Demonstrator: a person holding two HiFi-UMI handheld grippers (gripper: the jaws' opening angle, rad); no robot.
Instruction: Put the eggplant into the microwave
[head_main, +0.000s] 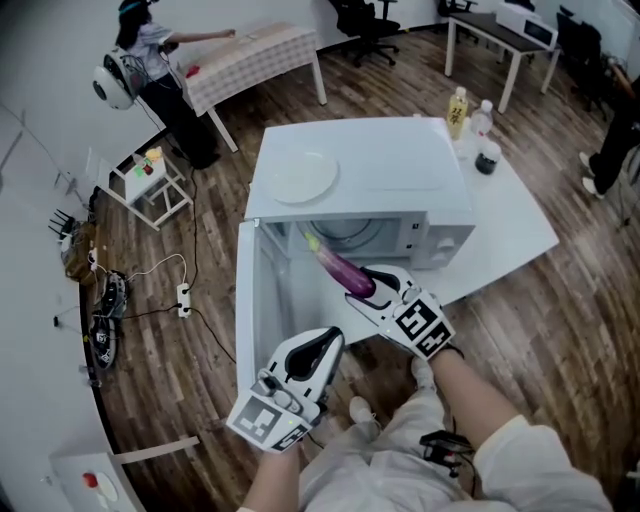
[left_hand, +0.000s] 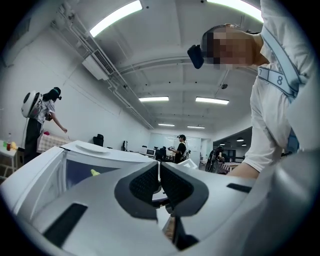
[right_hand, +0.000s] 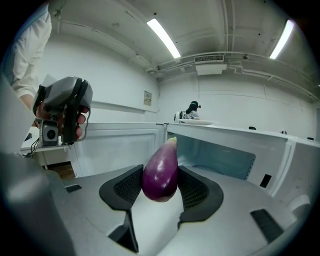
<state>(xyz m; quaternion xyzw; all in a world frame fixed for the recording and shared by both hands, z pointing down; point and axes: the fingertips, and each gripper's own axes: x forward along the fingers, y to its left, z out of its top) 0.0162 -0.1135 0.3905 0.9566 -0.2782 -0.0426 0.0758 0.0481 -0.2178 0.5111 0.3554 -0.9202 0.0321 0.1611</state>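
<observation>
A purple eggplant (head_main: 343, 268) with a green stem is clamped between the pads of my right gripper (head_main: 368, 285), stem end pointing into the white microwave (head_main: 440, 205). The microwave's door (head_main: 252, 300) hangs wide open at the left. In the right gripper view the eggplant (right_hand: 161, 172) sits upright between the jaws of that gripper (right_hand: 161, 184), just in front of the microwave's cavity (right_hand: 220, 156). My left gripper (head_main: 326, 346) hovers below the door's front edge, shut with nothing in it. Its black pads (left_hand: 145, 184) meet in the left gripper view.
A white plate (head_main: 300, 177) lies on top of the microwave. Bottles (head_main: 457, 110) and a dark cup (head_main: 487, 158) stand on the white table (head_main: 520, 230) behind it. A person (head_main: 150, 60) works at a checked table far left. A small side table (head_main: 152, 180) and floor cables (head_main: 150, 290) are to the left.
</observation>
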